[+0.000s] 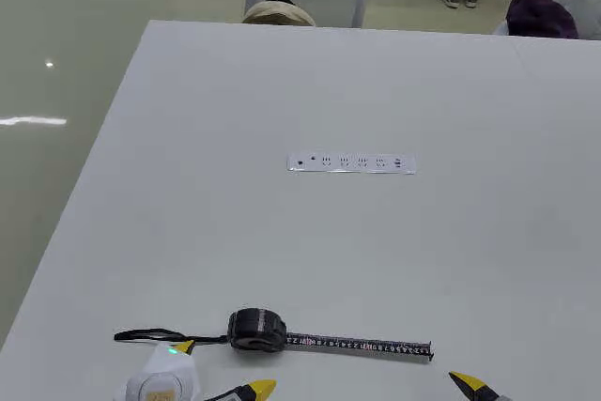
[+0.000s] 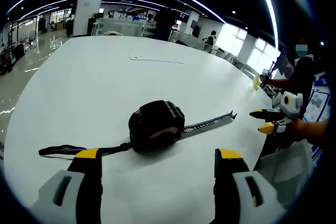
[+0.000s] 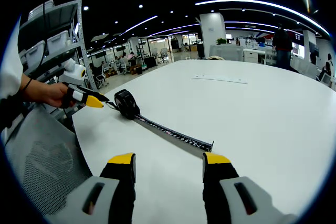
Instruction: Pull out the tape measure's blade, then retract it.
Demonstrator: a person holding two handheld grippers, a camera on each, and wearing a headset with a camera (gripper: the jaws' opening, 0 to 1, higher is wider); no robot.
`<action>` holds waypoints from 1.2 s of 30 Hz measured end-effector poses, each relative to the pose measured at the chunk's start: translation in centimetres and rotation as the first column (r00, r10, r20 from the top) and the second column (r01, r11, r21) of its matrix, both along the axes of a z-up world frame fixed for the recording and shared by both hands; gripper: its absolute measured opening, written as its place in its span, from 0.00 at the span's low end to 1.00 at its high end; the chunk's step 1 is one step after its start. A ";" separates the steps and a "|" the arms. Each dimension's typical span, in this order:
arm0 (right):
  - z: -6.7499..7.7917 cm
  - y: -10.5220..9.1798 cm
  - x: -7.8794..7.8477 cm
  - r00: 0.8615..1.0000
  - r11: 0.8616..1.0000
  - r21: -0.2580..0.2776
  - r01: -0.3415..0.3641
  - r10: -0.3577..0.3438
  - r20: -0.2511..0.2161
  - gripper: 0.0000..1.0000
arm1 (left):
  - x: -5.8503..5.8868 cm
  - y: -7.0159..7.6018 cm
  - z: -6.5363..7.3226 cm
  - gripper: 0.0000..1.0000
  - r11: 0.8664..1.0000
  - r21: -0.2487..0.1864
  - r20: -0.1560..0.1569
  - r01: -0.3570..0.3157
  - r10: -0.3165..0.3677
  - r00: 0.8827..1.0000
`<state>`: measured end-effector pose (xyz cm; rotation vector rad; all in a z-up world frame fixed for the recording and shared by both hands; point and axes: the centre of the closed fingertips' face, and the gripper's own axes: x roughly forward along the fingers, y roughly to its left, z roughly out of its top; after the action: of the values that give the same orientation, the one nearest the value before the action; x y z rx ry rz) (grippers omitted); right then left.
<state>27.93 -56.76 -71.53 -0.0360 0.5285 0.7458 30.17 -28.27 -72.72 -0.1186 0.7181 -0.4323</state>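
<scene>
Left claw (image 2: pixel 157 153) and right claw (image 3: pixel 168 158) gape wide, empty, near the tape measure (image 2: pixel 156 125).

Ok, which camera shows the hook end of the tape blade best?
The right gripper view: the hook end lies close, just ahead of the open right claw. The left gripper view shows it small, beyond the case. The head view shows it from above, small, near the bottom edge.

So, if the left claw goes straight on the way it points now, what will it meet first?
Most likely the tape measure case, which sits straight ahead of the left claw, in line with the gap of its open jaws. Depth is uncertain.
</scene>
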 end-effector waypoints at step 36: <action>0.1 0.0 0.6 1.000 1.000 -0.004 -0.008 0.008 0.000 0.48 | 1.4 -2.0 -1.7 0.91 0.995 -0.011 -0.061 -0.097 0.096 0.993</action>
<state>28.55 -56.75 -71.47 -0.0419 0.5302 0.7529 31.55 -30.27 -74.40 -0.1792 0.7660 -0.3425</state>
